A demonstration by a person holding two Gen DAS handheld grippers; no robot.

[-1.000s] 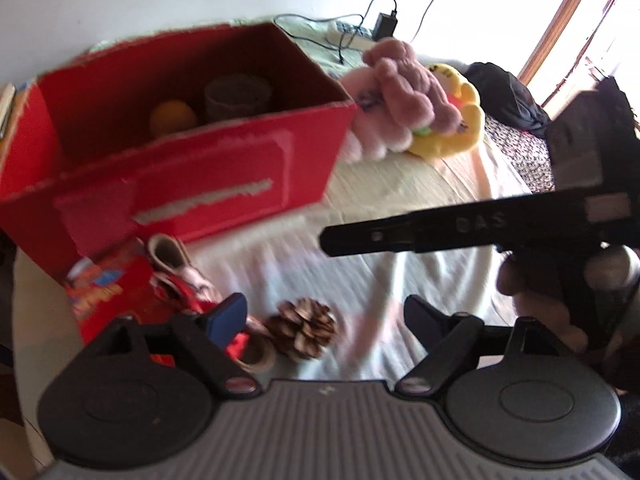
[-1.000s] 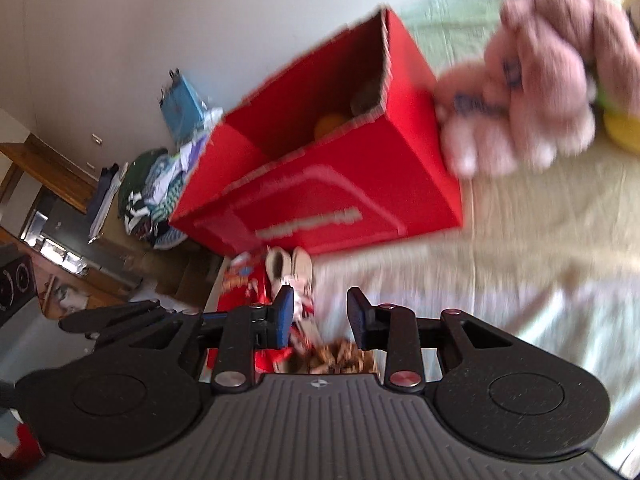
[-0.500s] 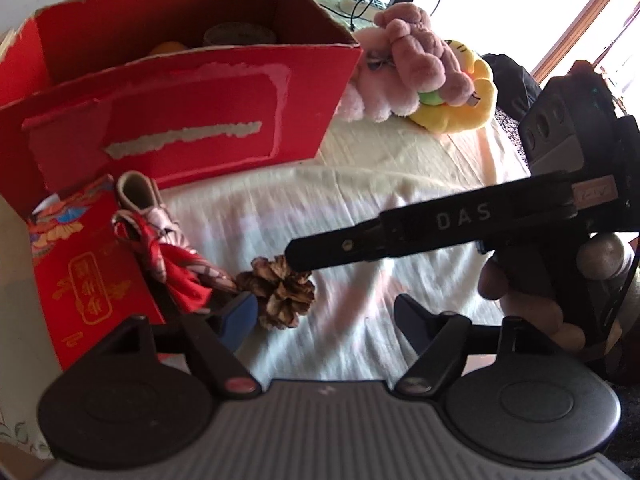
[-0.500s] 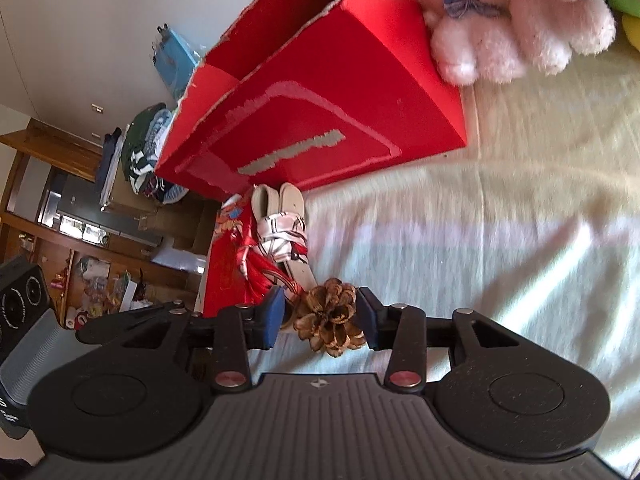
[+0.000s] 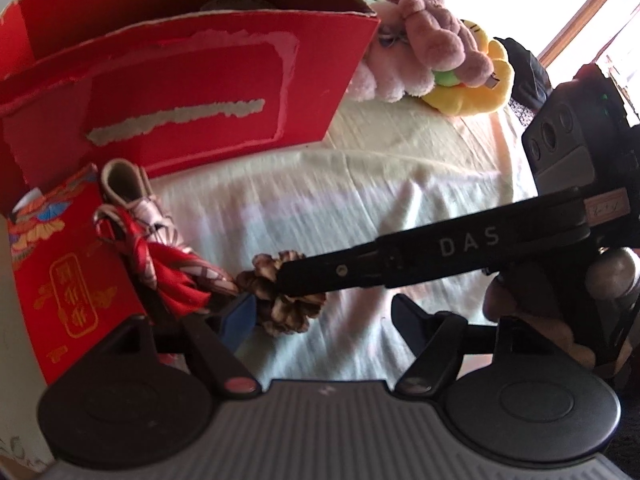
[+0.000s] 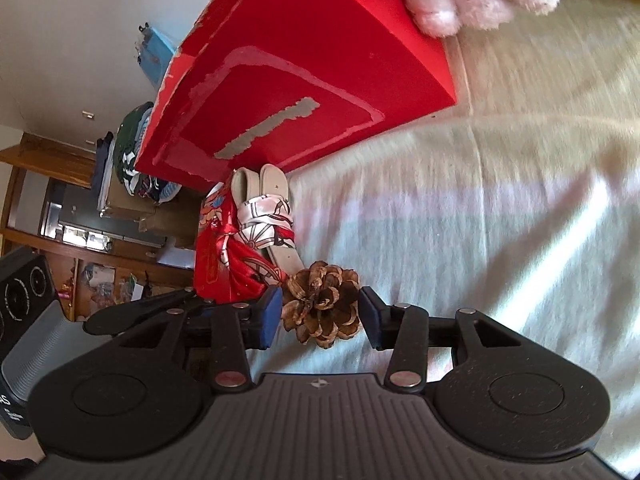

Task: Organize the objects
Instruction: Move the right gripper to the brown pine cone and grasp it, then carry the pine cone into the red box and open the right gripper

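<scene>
Since the earlier frame the right hand-held gripper (image 6: pixel 319 318) had come down around the one pinecone (image 6: pixel 321 304), which now sat between its open pads on the bed (image 6: pixel 480 220), the left pad touching it, the right pad just beside it. One red box (image 6: pixel 288 92) stood behind; two sandals (image 6: pixel 268 208) and one red packet (image 5: pixel 60 264) lay near. The left hand-held gripper (image 5: pixel 324 318) hung open just beside the cone.

Pinecone (image 5: pixel 288 308) half hidden behind right tongs (image 5: pixel 288 280); box (image 5: pixel 180 92) contents unclear.
</scene>
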